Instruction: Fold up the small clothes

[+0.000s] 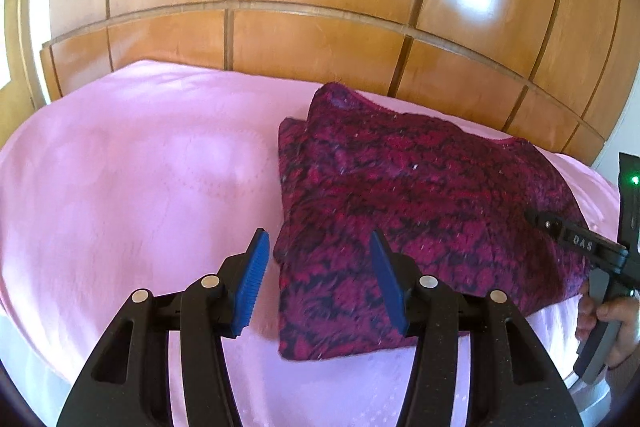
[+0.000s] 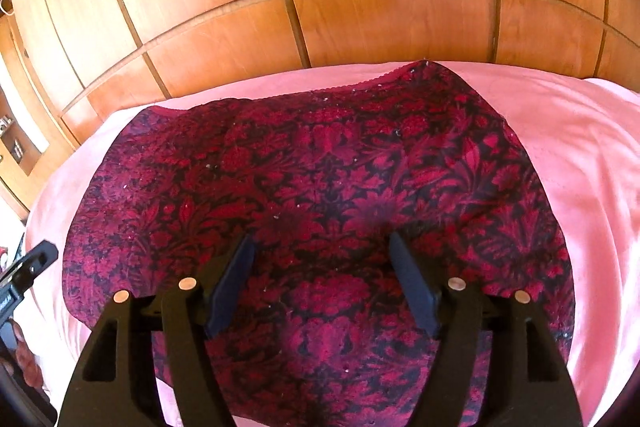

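The red-and-black floral knitted garment (image 2: 320, 187) is lying already folded over on the pink bedcover (image 1: 120, 167), against the wooden panelled headboard (image 1: 320, 39). The left gripper (image 1: 318, 259) is hovering at its near-left corner and the right gripper (image 2: 322, 267) over its middle, both with fingers apart and holding nothing. A pinch catching one layer only, or the bedcover too, would likely be spoiling the fold; "DAS" is showing on the right gripper's body.

Garment (image 2: 320, 187): deep red and magenta floral pattern on black ground, scattered white flecks. Bedsheet (image 1: 120, 187): plain pale pink. Wall panels (image 1: 320, 39): glossy orange-brown wood grain; left gripper (image 1: 316, 251) black, blue pads (image 1: 254, 267).
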The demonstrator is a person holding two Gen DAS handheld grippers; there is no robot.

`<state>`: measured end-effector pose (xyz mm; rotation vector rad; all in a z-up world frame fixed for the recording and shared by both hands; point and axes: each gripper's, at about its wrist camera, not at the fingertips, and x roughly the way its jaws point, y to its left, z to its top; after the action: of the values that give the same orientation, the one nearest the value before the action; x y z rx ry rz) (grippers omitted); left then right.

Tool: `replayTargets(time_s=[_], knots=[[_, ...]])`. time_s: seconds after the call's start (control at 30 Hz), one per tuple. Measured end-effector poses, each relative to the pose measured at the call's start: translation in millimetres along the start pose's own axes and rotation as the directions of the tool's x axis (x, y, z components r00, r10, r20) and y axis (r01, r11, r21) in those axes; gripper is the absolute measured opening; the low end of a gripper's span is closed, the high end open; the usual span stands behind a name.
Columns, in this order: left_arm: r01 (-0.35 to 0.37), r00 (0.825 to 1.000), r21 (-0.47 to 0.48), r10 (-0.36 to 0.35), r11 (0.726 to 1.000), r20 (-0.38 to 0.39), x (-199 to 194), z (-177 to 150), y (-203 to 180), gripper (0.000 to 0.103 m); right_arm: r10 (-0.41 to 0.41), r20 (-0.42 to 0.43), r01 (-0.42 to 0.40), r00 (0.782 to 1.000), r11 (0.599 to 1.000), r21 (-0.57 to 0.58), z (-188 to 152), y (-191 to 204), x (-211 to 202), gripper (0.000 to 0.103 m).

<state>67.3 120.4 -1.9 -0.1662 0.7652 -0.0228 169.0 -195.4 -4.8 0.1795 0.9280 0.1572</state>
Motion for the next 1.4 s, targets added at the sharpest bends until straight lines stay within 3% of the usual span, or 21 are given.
replayTargets(time_s=[0.43,0.53,0.67,0.83,0.93,1.1,1.2,1.27,1.4], knots=[[0.050,0.998,-0.025,-0.051,0.998,-0.044,7.3,-17.0,15.6,0.051,-0.034,0.001,0.034,0.999,0.999,-0.009,3.1,7.0,9.8,0.077],[0.063,0.996,-0.024,-0.065,0.998,-0.056,9.9,-18.5,14.9,0.041,-0.041,0.003,0.041,0.999,0.999,-0.008,2.9,8.0,10.7,0.077],[0.065,0.996,0.002,-0.065,0.998,-0.057,10.8,-19.0,11.4,0.015,-0.047,0.005,0.047,0.999,0.999,-0.006,3.1,9.2,11.3,0.078],[0.060,0.995,-0.021,-0.062,0.998,-0.083,18.2,-22.7,19.7,0.010,-0.039,0.009,0.039,0.999,0.999,-0.004,2.5,8.3,12.0,0.078],[0.057,0.989,-0.045,-0.062,0.997,-0.133,37.9,-33.1,25.6,0.010,-0.039,0.015,0.039,0.999,0.999,-0.006,0.5,8.5,12.6,0.078],[0.033,0.993,-0.065,-0.041,0.997,-0.113,29.7,-25.1,26.3,0.016,-0.033,0.014,0.034,0.999,0.999,-0.005,0.1,7.5,10.5,0.079],[-0.037,0.999,0.013,0.038,0.999,-0.039,9.8,-14.9,12.5,0.026,-0.020,0.003,0.020,1.000,1.000,0.004,4.8,6.5,2.7,0.078],[-0.058,0.998,0.046,0.058,0.997,0.020,-3.6,-7.7,4.5,0.043,0.009,0.009,-0.009,1.000,1.000,0.024,7.5,2.1,-8.4,0.079],[-0.076,0.994,0.103,0.066,0.992,0.092,-16.5,4.4,-15.2,0.046,0.006,0.040,-0.008,0.999,0.999,0.053,8.4,-14.6,-29.4,0.081]])
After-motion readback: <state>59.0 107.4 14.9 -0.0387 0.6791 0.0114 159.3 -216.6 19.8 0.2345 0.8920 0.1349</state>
